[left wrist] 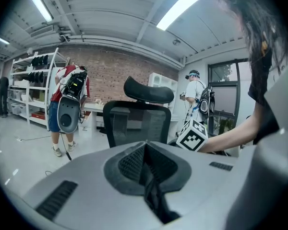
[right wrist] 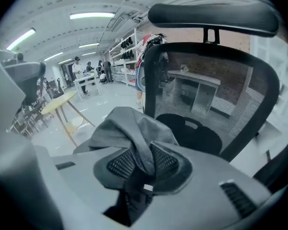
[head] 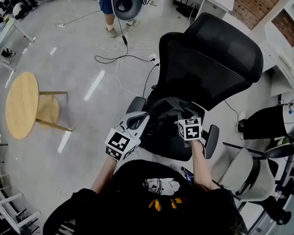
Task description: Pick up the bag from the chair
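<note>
A grey cloth bag (head: 167,107) lies crumpled on the seat of a black mesh office chair (head: 213,58). My right gripper (head: 180,117) reaches over the seat from the front, and its jaws are shut on a bunched fold of the bag (right wrist: 129,128). In the right gripper view (right wrist: 145,163) the grey cloth rises out from between the pads, with the chair back (right wrist: 211,90) behind it. My left gripper (head: 138,118) hovers at the seat's left edge beside the armrest. In the left gripper view (left wrist: 145,158) its pads meet, and no cloth shows ahead of them.
A round wooden table (head: 22,104) stands on the floor to the left. A person (head: 118,4) stands beyond the chair, with cables (head: 127,58) trailing across the floor. Another chair (head: 252,175) and dark gear crowd the right side. White desks line the back.
</note>
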`<state>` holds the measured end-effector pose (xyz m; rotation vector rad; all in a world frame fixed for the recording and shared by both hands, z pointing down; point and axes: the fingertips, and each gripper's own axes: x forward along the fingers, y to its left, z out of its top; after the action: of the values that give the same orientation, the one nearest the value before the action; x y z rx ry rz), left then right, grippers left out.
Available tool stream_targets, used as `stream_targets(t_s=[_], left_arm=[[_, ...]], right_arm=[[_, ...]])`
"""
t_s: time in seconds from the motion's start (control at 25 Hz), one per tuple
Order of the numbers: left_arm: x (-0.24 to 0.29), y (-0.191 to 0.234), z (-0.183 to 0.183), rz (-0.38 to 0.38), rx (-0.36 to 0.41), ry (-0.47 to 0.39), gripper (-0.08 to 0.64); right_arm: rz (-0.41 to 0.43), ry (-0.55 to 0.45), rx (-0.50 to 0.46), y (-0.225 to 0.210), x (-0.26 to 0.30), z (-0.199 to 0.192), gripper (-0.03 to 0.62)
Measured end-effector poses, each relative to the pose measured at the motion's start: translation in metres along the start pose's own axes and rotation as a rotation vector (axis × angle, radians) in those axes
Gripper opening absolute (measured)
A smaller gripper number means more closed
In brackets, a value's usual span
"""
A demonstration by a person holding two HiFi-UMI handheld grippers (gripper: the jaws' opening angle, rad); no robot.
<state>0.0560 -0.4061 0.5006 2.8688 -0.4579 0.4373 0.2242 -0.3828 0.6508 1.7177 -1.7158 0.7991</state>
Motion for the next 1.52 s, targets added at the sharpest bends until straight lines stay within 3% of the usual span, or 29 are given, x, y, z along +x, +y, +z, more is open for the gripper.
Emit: stream_targets(t_s=[0.56,0.92,1.2,1.52], left_arm=[[0.016,-0.035,-0.02,-0.086,-0.014,0.017,0.005],[0.007,-0.061,-0.016,-0.106,0.024,0.003,0.005],[-0.013,-0.114,0.003,-0.093,0.054,-0.037,0.005],[-0.068,-0.199,-0.018,-0.059,0.065,-0.066,0.005]], right_arm=[[-0.06,-0.081,0.149,0.006,-0.101,-0.028,0.047],[-0.035,-0.227,0.267,0.022,-0.169,-0.018,0.029],[-0.014,-0.301,0.276,0.033,-0.24,-0.038,0.028],[0.019,-0.36,0.253,0.064,-0.31,-0.092,0.026]])
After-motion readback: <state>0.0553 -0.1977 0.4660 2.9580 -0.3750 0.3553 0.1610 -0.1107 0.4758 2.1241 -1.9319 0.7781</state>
